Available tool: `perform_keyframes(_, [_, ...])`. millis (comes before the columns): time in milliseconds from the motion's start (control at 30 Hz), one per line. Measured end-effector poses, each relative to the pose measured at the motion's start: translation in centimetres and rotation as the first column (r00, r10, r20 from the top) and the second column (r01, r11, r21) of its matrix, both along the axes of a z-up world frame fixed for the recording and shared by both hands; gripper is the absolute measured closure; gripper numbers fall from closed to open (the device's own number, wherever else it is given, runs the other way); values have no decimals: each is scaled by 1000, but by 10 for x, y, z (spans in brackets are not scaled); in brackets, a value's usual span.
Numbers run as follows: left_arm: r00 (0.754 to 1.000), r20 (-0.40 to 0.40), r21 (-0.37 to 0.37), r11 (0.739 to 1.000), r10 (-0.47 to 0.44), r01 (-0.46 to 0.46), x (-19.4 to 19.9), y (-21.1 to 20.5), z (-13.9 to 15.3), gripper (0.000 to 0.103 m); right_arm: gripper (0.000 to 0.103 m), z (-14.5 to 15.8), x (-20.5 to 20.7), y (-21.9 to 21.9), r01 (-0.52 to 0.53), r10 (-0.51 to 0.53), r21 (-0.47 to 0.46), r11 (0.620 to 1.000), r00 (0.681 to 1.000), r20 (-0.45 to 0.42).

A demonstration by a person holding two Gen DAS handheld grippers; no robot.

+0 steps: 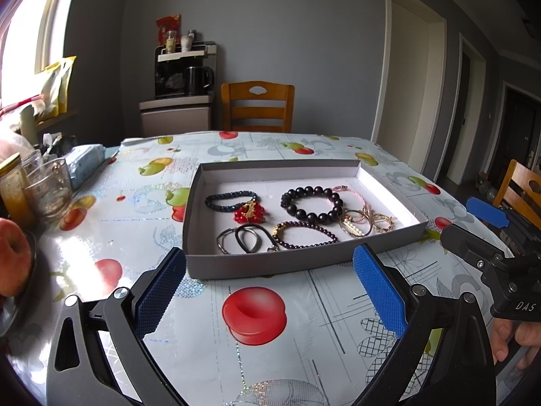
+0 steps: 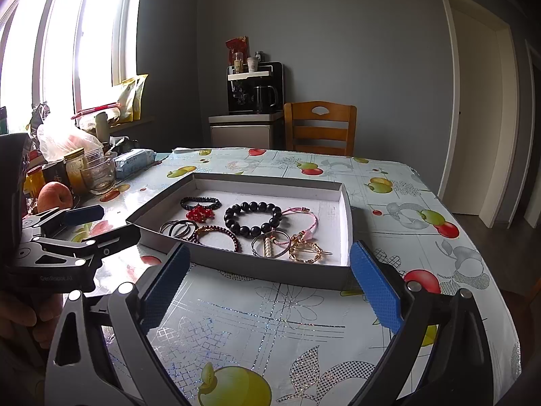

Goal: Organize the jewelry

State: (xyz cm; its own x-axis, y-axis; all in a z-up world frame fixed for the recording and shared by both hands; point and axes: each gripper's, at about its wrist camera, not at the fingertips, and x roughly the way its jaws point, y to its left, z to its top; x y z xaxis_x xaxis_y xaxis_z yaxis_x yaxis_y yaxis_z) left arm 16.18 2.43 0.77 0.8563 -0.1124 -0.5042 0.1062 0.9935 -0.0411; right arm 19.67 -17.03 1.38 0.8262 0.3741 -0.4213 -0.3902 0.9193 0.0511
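All the jewelry was laid in the gray tray at twelve o'clock; nothing was held by the wide-spread left gripper or right gripper, so little was left.

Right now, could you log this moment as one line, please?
left gripper open | right gripper open | jewelry in tray

Right gripper hovers wide apart before the tray's near wall; bracelets lie inside; left gripper is near the tray's left corner
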Motion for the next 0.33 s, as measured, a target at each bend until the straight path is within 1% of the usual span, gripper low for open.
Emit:
perform_keyframes(267, [1000, 0, 0, 1000, 0, 0, 0, 1, 0, 5, 7, 0, 0, -1, 3, -3, 5, 1000, 1000, -10])
perform_keyframes(333, [1000, 0, 0, 1000, 0, 0, 0, 1, 0, 5, 5, 0, 1, -1, 2, -2, 5, 1000, 1000, -10])
